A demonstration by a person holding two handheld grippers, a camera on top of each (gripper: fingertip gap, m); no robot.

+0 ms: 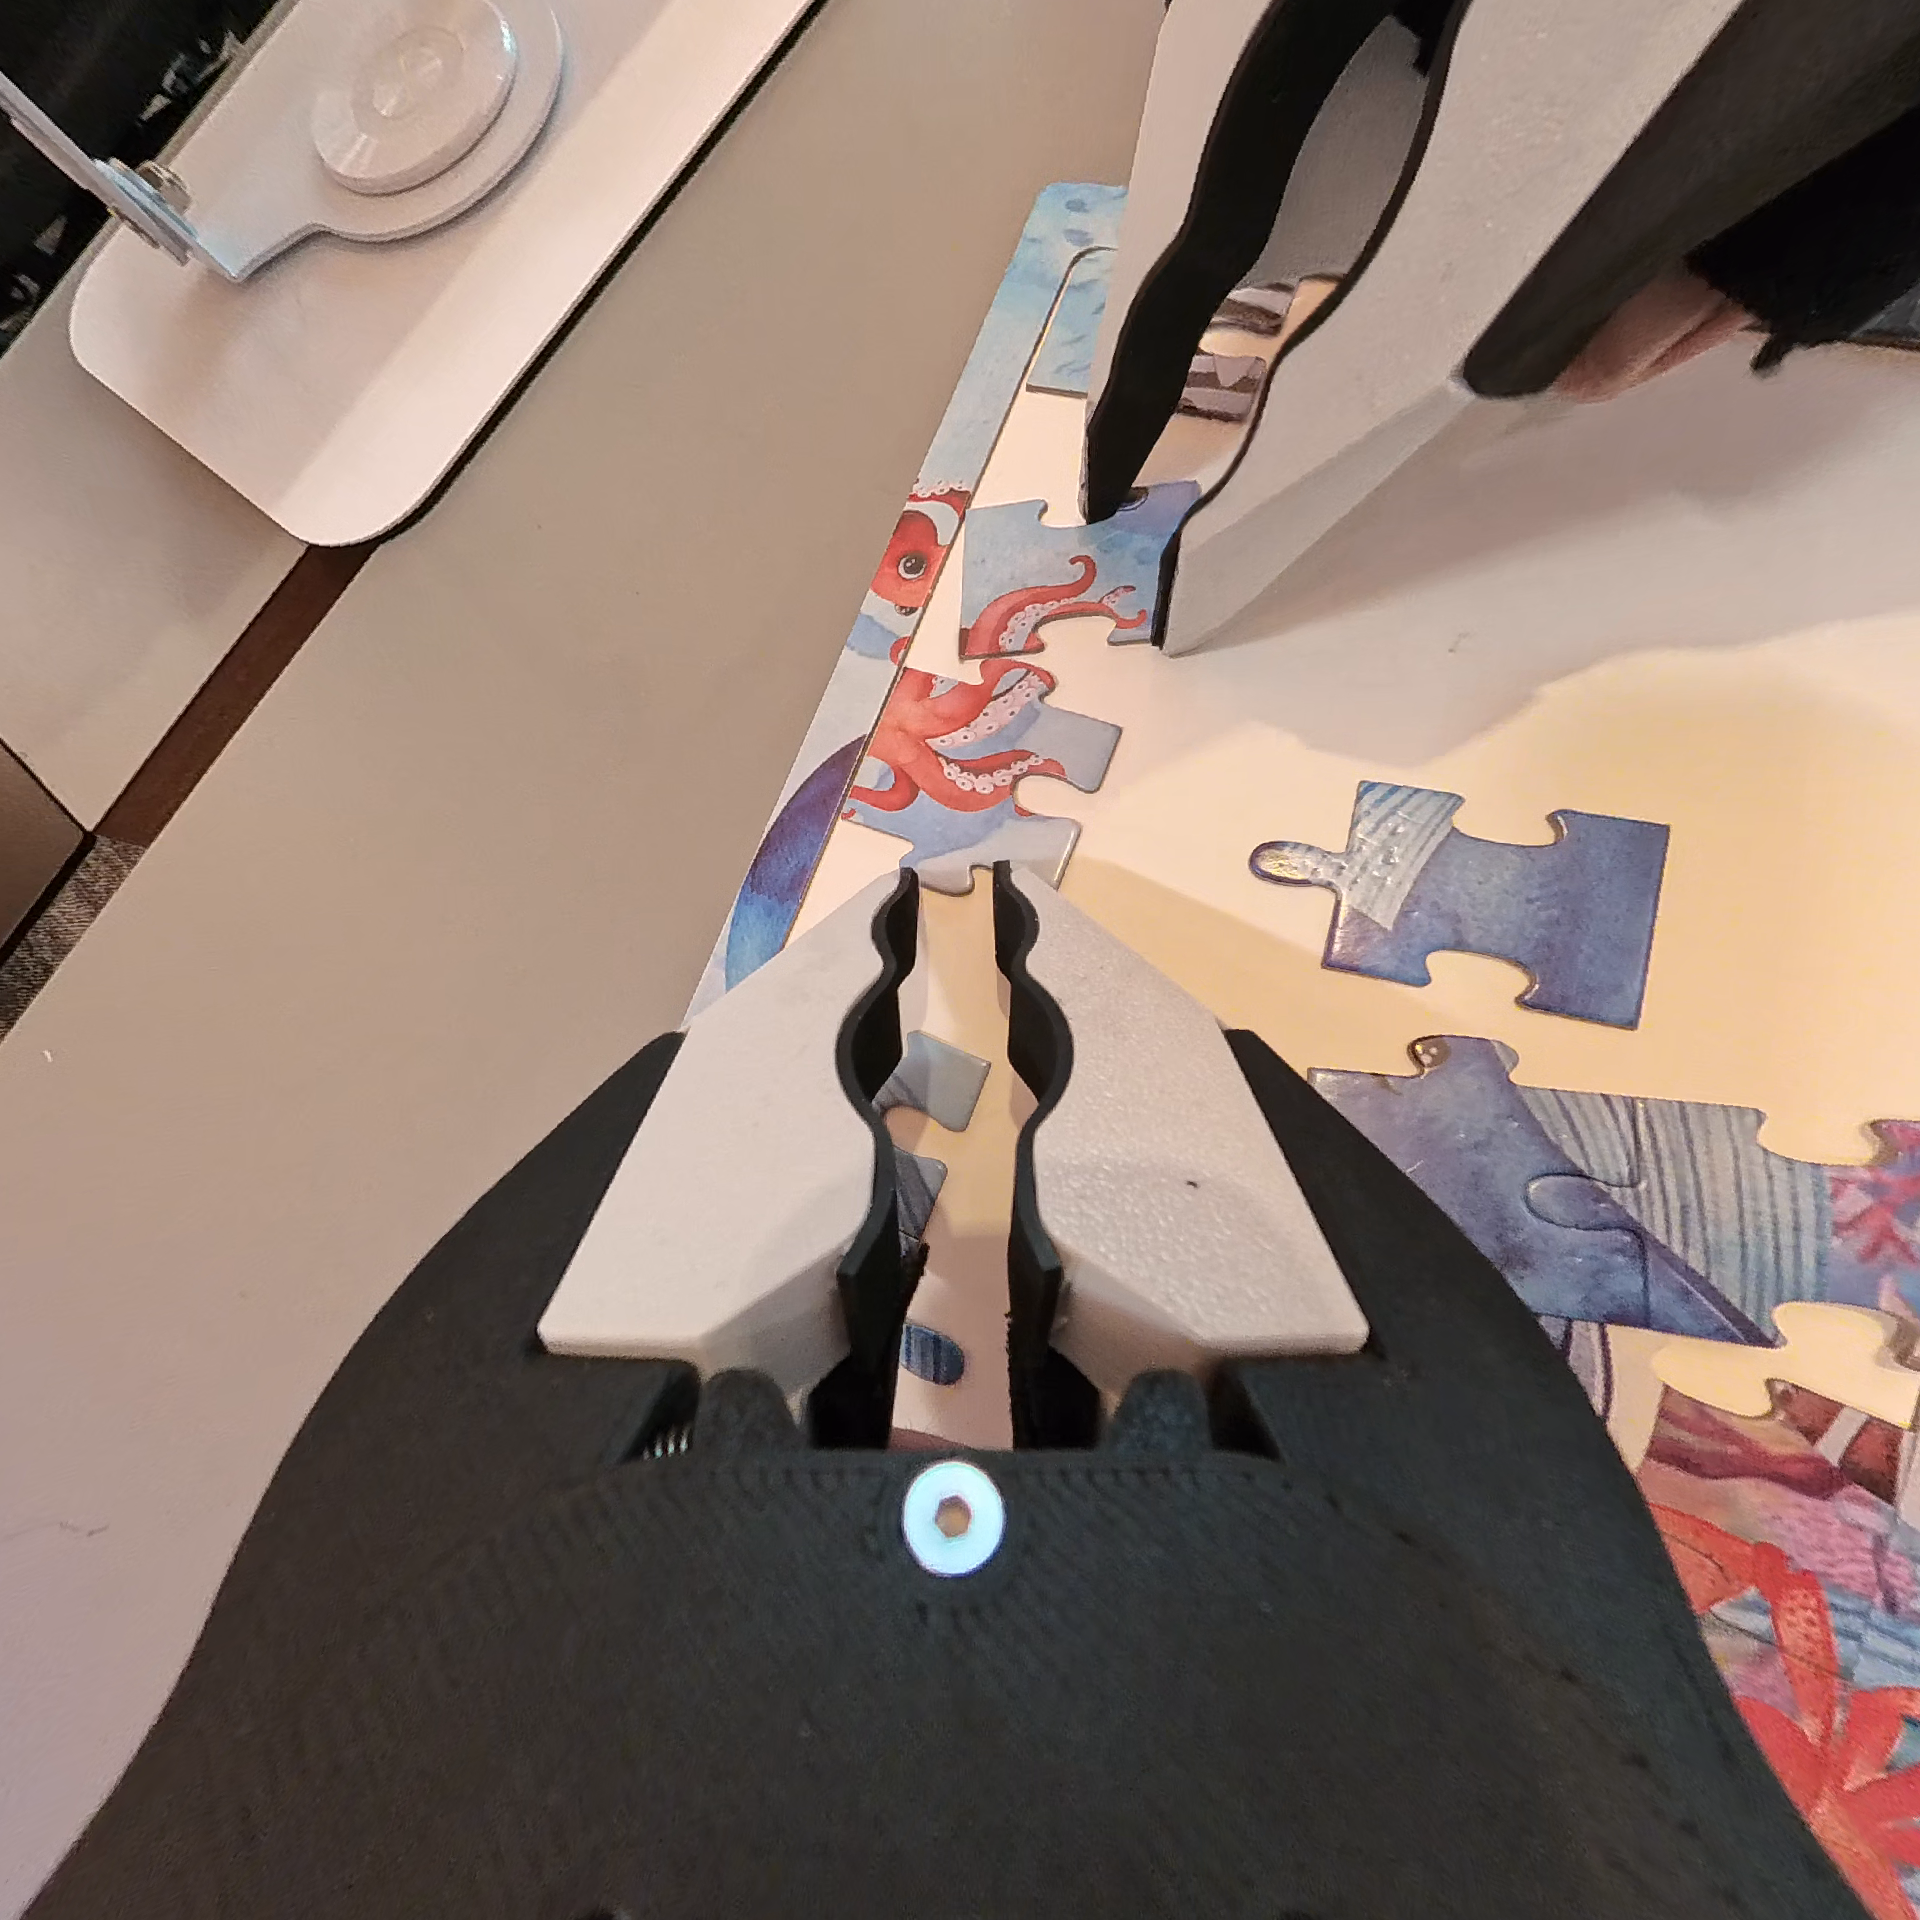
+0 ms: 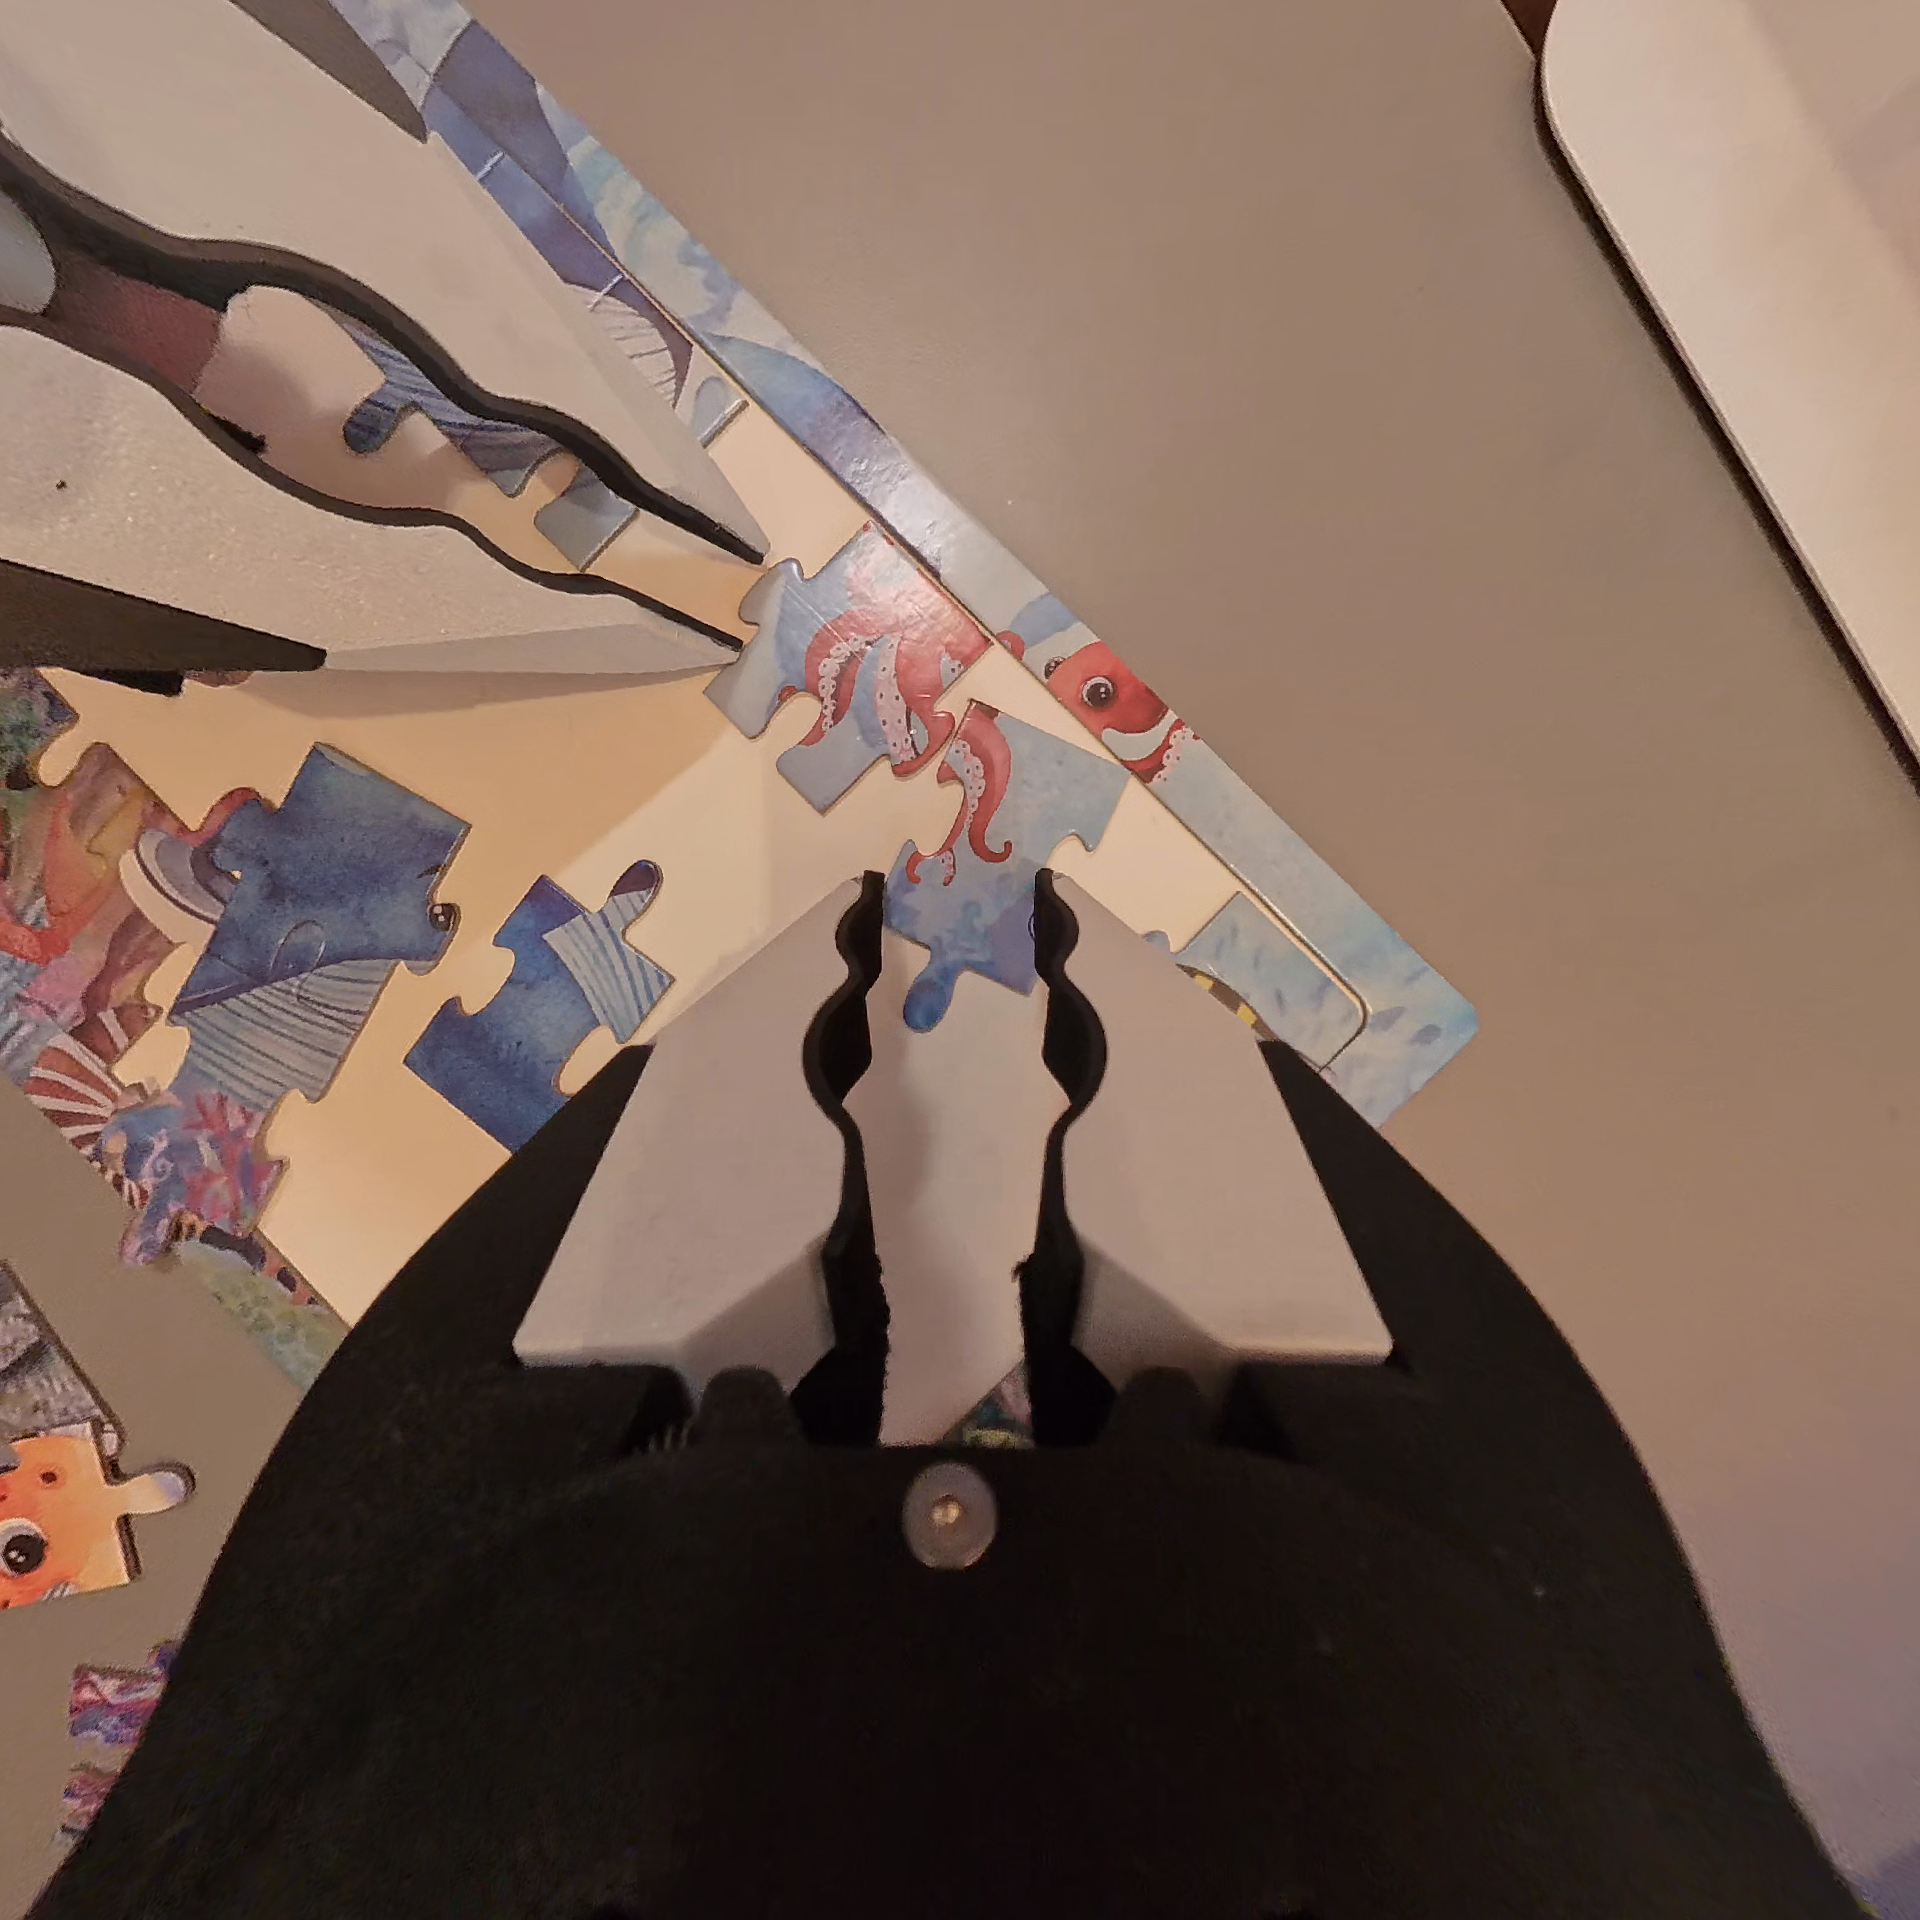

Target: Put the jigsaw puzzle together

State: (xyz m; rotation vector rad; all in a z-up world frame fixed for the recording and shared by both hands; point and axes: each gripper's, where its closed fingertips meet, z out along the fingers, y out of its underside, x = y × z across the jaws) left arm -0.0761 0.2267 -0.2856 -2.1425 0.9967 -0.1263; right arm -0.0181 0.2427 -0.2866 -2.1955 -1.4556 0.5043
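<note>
Two octopus pieces [image 1: 1049, 582] [image 1: 977, 769] lie in the puzzle tray [image 1: 935, 457] by its blue border, your right gripper [image 2: 958, 881] parted with tips on the upper piece, your left gripper [image 1: 951, 873] slightly parted touching the lower one's edge.

Two octopus pieces [image 1: 1060, 582] [image 1: 977, 769] flat in tray [image 1: 940, 436] by edge (nearly mated); blue piece [image 1: 1486, 904] loose nearby.

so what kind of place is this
Probably an office or home desk, hedged: a plain beige tabletop, a flat white monitor-style stand base with a metal bracket, and a jigsaw puzzle tray laid out on it.
</note>
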